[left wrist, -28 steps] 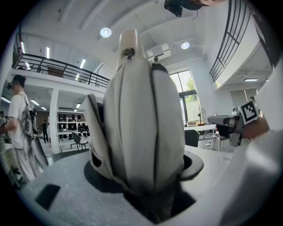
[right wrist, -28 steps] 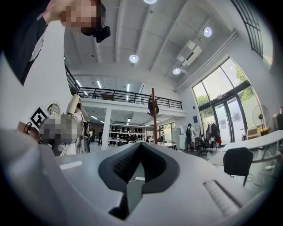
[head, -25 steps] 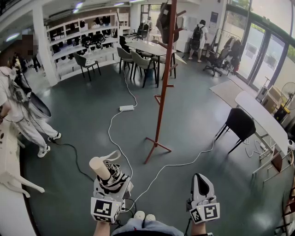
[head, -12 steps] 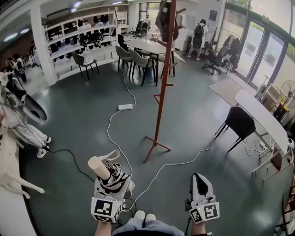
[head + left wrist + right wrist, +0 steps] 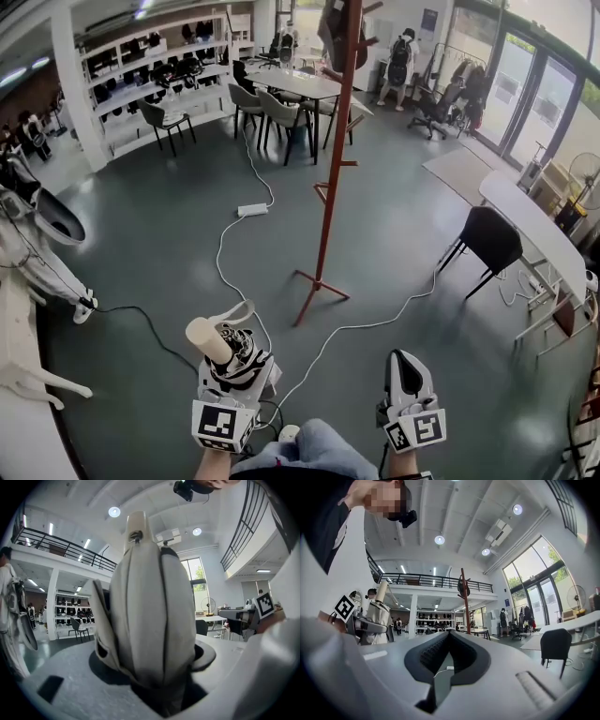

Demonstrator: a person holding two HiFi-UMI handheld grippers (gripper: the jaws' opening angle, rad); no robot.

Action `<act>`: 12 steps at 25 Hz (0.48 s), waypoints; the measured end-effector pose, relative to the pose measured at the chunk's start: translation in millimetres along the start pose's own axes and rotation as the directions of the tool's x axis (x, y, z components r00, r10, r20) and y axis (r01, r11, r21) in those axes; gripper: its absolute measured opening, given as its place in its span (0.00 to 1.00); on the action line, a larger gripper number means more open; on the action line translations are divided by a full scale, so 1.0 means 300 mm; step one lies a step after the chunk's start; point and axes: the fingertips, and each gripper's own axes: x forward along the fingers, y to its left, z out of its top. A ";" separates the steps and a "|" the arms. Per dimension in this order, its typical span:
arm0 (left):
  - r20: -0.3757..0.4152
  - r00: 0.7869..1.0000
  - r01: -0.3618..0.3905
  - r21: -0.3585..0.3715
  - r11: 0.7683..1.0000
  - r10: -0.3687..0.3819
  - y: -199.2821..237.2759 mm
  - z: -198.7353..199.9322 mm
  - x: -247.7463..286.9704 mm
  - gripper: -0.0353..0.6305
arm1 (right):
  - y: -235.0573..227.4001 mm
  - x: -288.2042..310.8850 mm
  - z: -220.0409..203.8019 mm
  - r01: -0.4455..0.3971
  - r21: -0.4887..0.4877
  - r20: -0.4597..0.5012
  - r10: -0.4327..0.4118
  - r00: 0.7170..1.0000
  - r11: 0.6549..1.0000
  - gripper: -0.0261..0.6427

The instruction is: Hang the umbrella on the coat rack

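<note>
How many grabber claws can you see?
2. The left gripper, bottom left, grips the umbrella; the right gripper, bottom right, is shut and empty. No others show.

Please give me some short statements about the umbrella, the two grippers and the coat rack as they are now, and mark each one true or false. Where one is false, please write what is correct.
1. The coat rack stands on the floor, ahead of both grippers. True.
2. The left gripper is shut on the folded umbrella. True.
3. The umbrella already hangs on the coat rack. False: it is in the left gripper, apart from the rack.
4. The right gripper carries a second umbrella. False: its jaws are together with nothing between them.
5. The coat rack is bare. False: a dark item hangs near its top.
</note>
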 end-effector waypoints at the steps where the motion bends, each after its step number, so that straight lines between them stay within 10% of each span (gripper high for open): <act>1: -0.002 1.000 0.004 -0.004 1.000 -0.004 0.007 -0.002 0.010 0.51 | -0.001 0.007 -0.008 0.004 0.004 -0.005 -0.004 1.000 1.000 0.05; 12: -0.015 1.000 0.005 -0.004 1.000 -0.005 0.106 -0.003 0.207 0.51 | -0.086 0.210 -0.030 0.002 0.015 0.000 -0.002 1.000 1.000 0.05</act>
